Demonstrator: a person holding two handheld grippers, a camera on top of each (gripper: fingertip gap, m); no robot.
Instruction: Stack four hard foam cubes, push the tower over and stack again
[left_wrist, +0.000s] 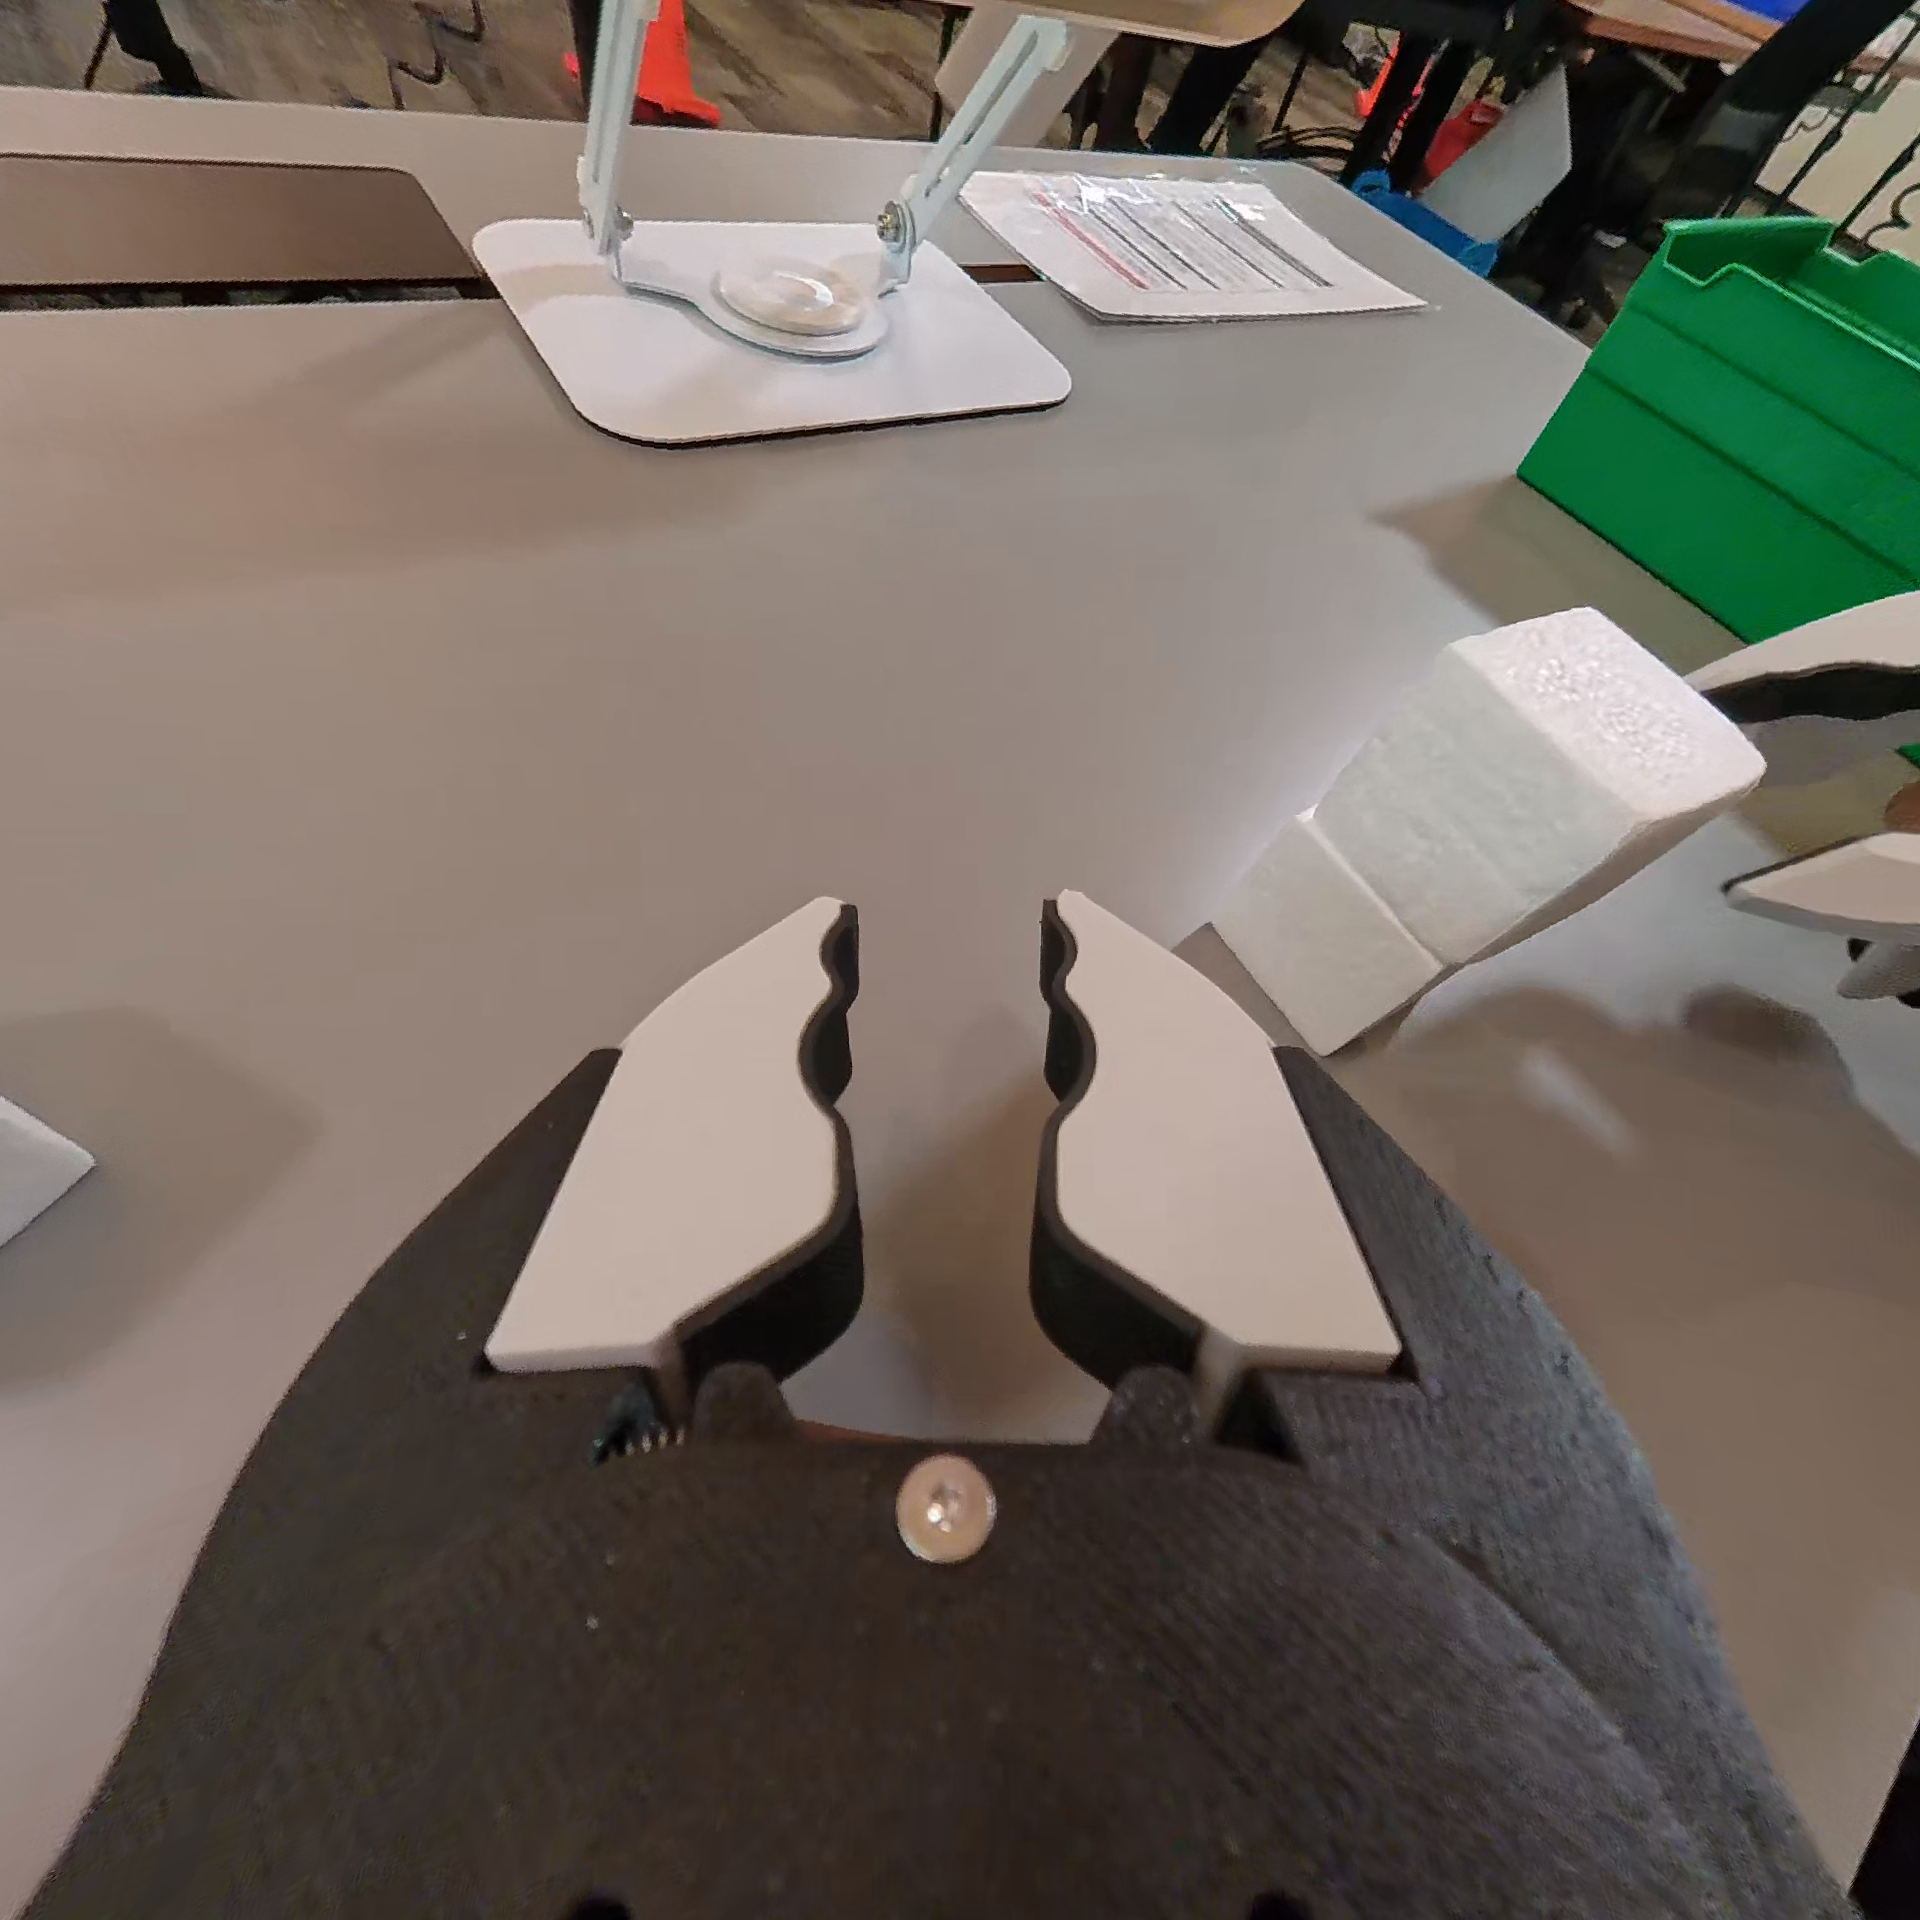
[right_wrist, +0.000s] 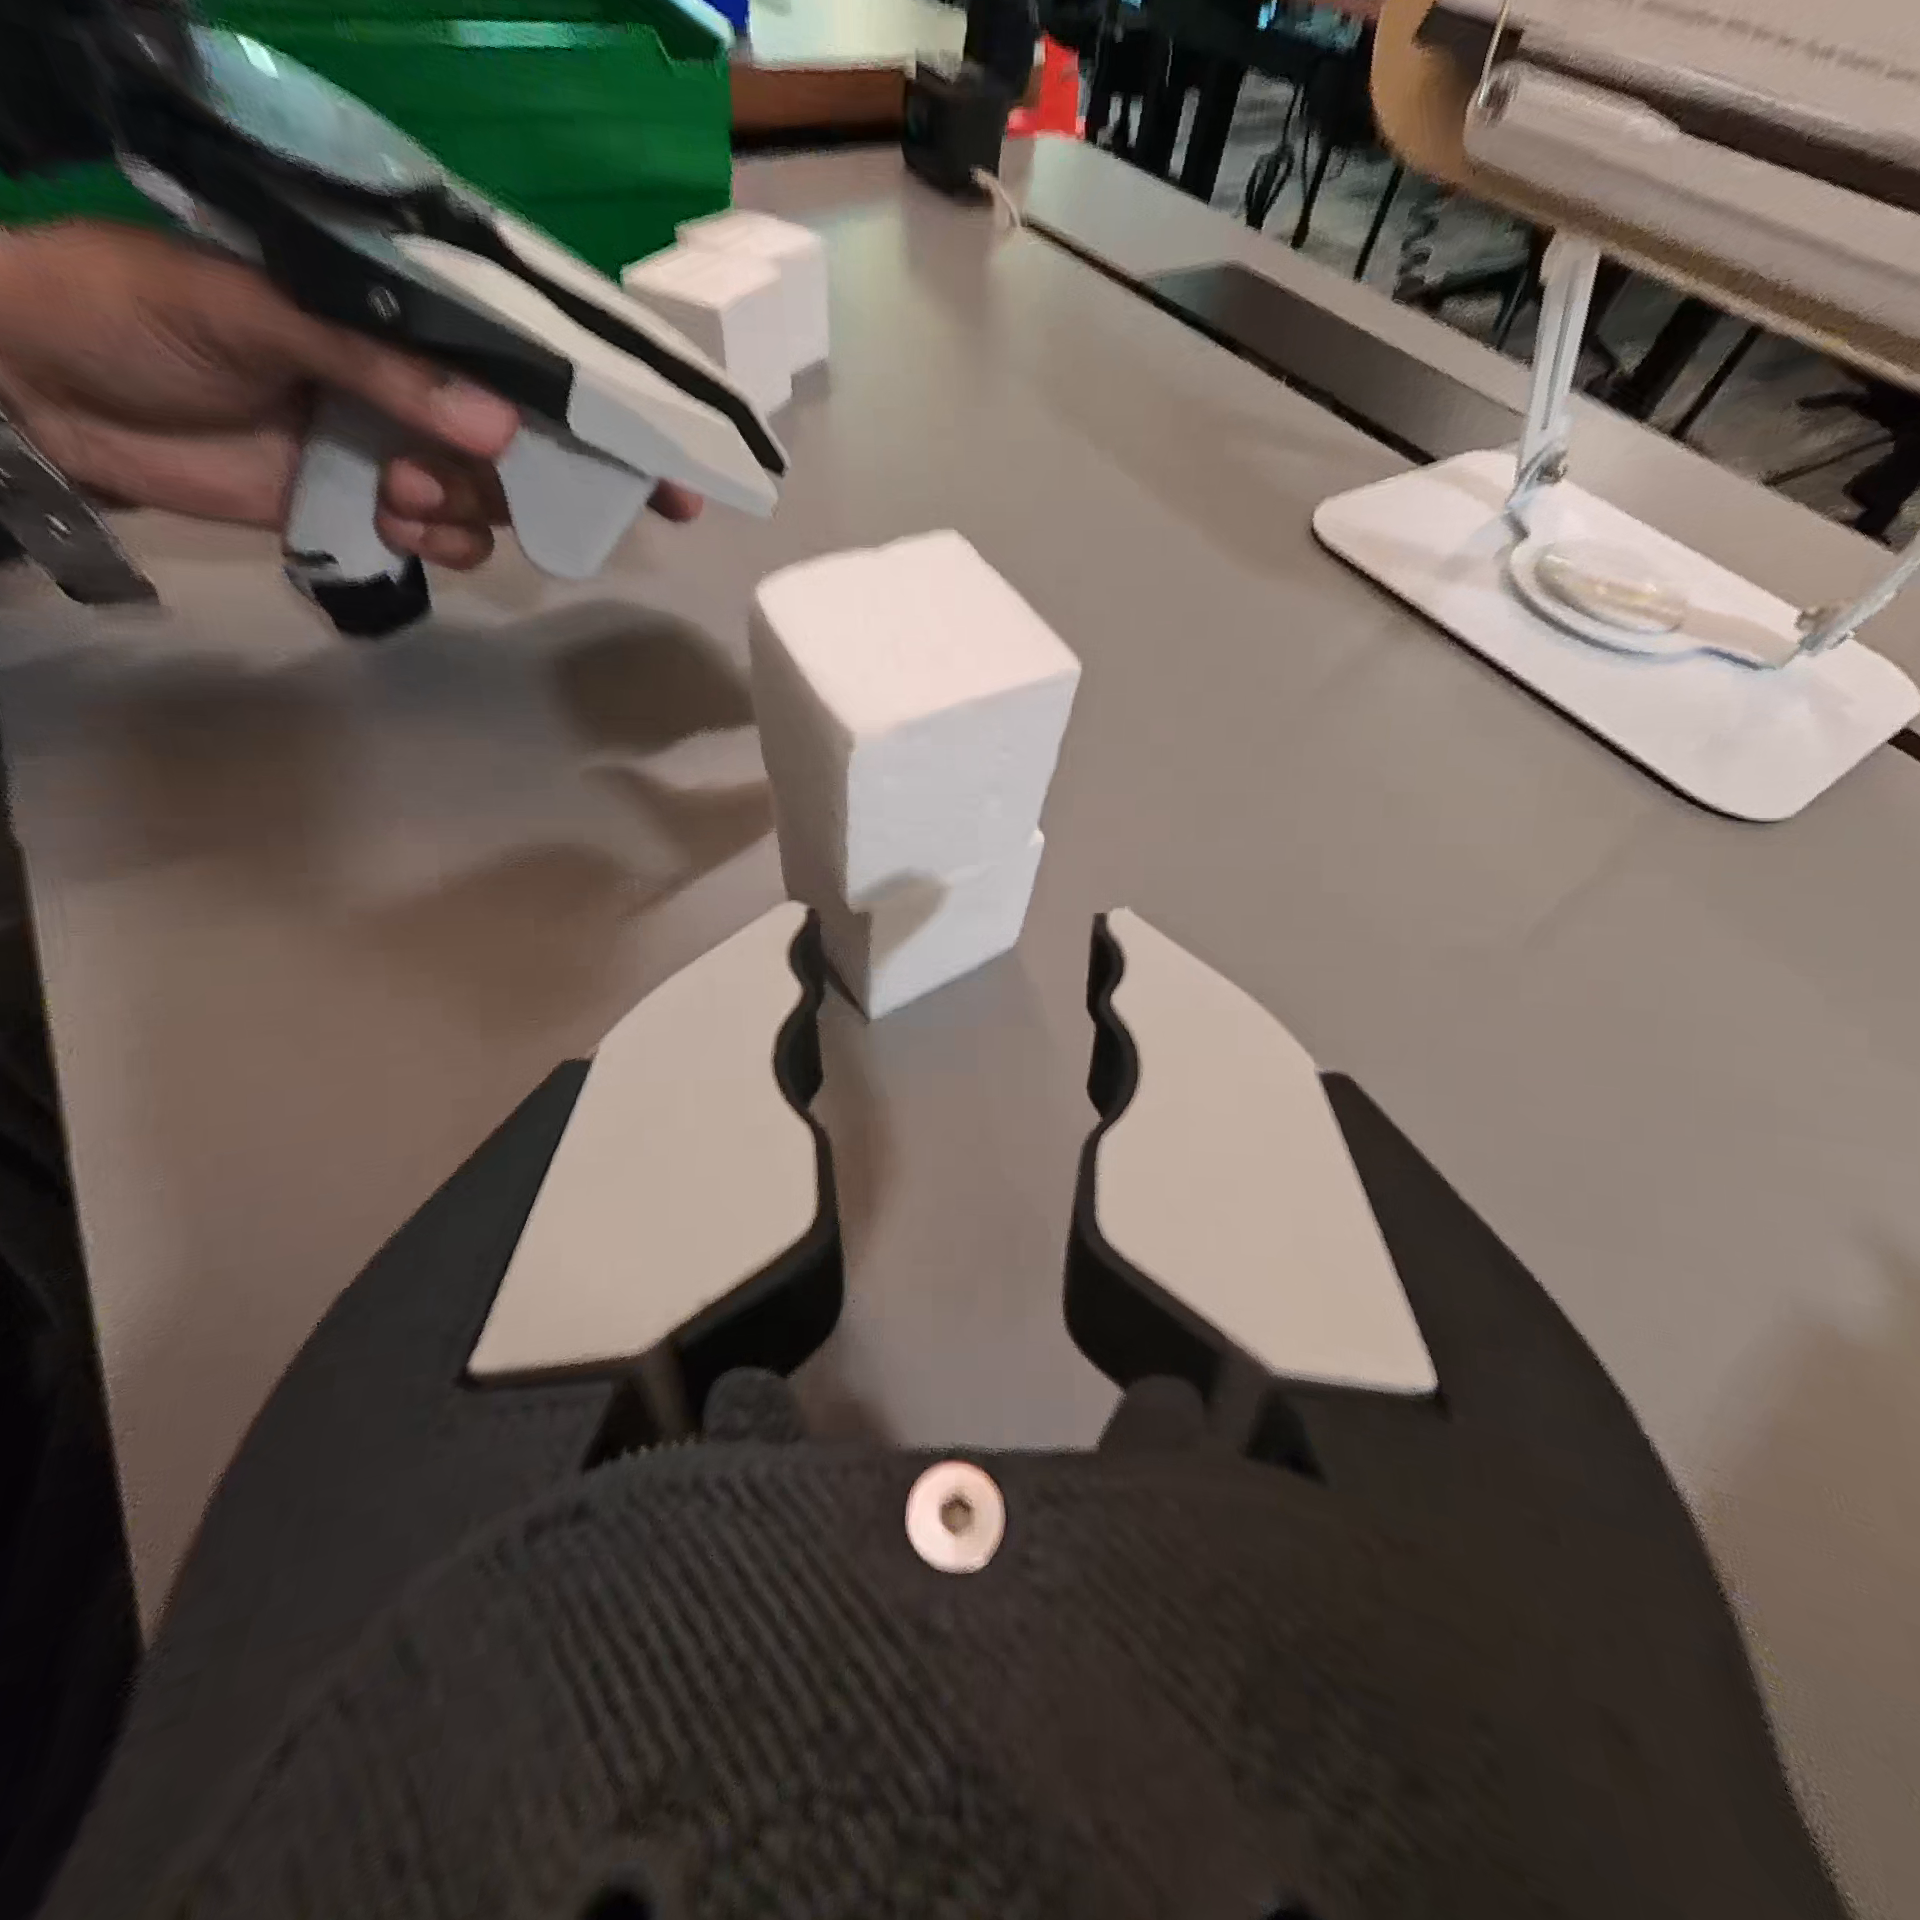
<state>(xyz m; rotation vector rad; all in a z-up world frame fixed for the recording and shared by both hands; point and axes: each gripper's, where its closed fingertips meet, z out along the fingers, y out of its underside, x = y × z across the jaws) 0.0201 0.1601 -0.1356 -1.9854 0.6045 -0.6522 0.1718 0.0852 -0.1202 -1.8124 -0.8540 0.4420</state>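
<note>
Foam block (right_wrist: 914, 727) on a narrow foot, open fingers at its base

Seen in the right wrist view at centre frame: white, grainy polystyrene, taller than wide, with a stepped, narrower lower part resting on the grey table (right_wrist: 1351, 1039). Soft edges, a small notch where the upper part meets the foot. Looks light and easy to dent. Found at the right edge of the frame in the left wrist view (left_wrist: 1496, 810), where it looks tilted; possibly only lens distortion.

Right gripper (right_wrist: 956, 920) spread wide, holding nothing, with the foot of the block just ahead of its tips. Left fingertip right at the block's lower corner; touching or just beside, cannot tell.

Left gripper (left_wrist: 948, 909) also spread and empty, over bare table. Visible again at upper left of the right wrist view (right_wrist: 727, 447), gripped by a hand (right_wrist: 208, 395), tips above and to the left of the block, apart from it.

Risks, as a judgement:
- Top-heavy on a small foot: likely to topple under a sideways nudge from that near fingertip.
- Off-centre between the fingers: liable to twist or skid if squeezed unevenly.
- Crushable: hard closing could dent or crumble the foam.
- Both grippers close together: possible clash above the block.

Further off: more foam pieces (right_wrist: 748, 291) and a green bin (right_wrist: 520, 104) at upper left; white stand base (right_wrist: 1621, 644) at right.
</note>
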